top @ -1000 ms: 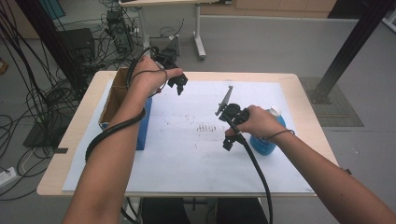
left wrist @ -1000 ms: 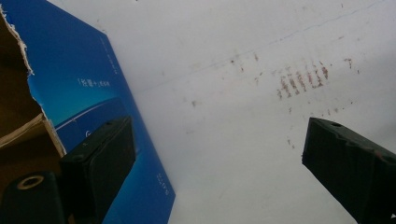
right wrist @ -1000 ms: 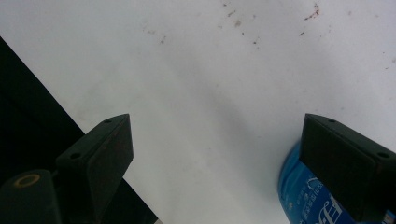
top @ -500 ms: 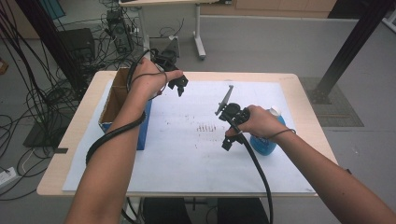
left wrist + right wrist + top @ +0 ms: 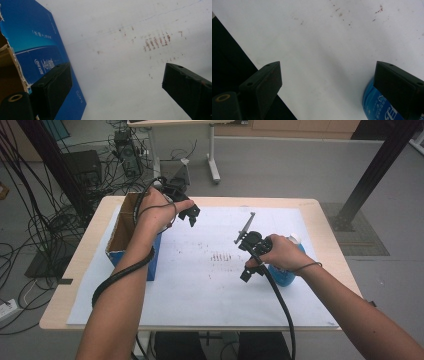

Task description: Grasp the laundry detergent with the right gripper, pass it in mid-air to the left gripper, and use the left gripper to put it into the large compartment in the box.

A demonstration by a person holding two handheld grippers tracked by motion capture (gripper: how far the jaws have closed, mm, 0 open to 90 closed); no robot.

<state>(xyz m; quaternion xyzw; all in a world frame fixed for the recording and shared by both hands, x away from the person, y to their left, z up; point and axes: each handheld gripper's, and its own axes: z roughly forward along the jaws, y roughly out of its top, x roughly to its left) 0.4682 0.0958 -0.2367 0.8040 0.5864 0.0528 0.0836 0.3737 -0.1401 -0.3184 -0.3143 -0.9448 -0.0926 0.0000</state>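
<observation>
Open blue cardboard box (image 5: pixel 134 240) at table's left edge; blue bottle (image 5: pixel 286 270) lying right.

Location: lab or test room, not a home. Evidence: bare grey floor (image 5: pixel 280 165); loose cables (image 5: pixel 30 215) bundled at left w/ black electronics boxes (image 5: pixel 82 162) on the floor; power strip (image 5: pixel 6 309) at lower left; black metal post (image 5: pixel 372 175) at right; second desk's legs (image 5: pixel 212 155) at rear. Work surface (image 5: pixel 325 215) is plain wood, covered w/ white paper sheet (image 5: pixel 200 280) w/ brown stains.

One blue box (image 5: pixel 131 237), one blue bottle (image 5: pixel 287 272).
</observation>
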